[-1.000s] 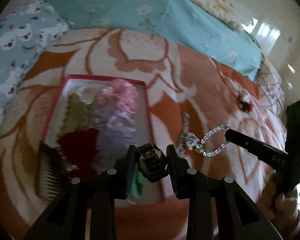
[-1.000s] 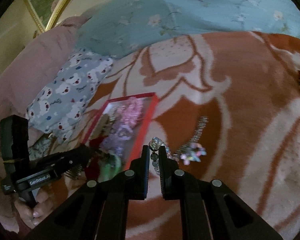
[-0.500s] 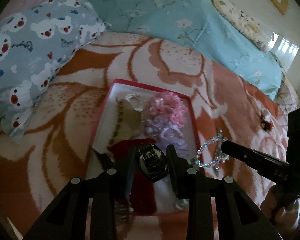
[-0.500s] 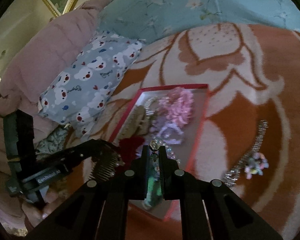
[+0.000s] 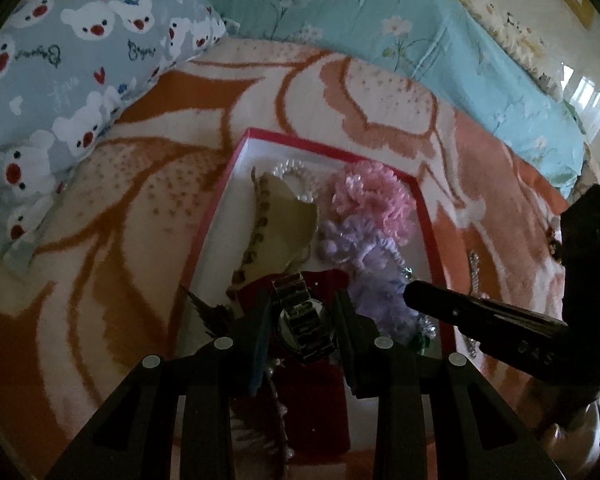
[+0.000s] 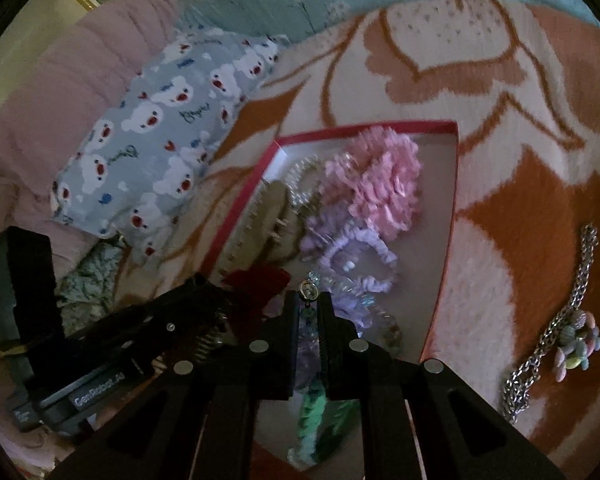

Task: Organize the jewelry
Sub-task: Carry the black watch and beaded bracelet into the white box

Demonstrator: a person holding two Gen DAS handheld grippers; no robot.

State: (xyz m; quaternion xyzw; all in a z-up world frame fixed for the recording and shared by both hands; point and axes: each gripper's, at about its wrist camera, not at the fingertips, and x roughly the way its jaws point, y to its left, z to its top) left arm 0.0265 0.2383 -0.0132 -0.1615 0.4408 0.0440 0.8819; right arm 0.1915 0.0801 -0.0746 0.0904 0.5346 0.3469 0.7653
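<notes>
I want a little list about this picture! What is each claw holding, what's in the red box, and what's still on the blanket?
left gripper: shut on a dark wristwatch, held over the box
right gripper: shut on a clear beaded bracelet, also over the box
red box: open, on the orange and white blanket
in the box: pink scrunchie, purple scrunchie, pearl bracelet, beige hair clip, red piece
still on the blanket: silver chain with pastel charm, right of the box
</notes>
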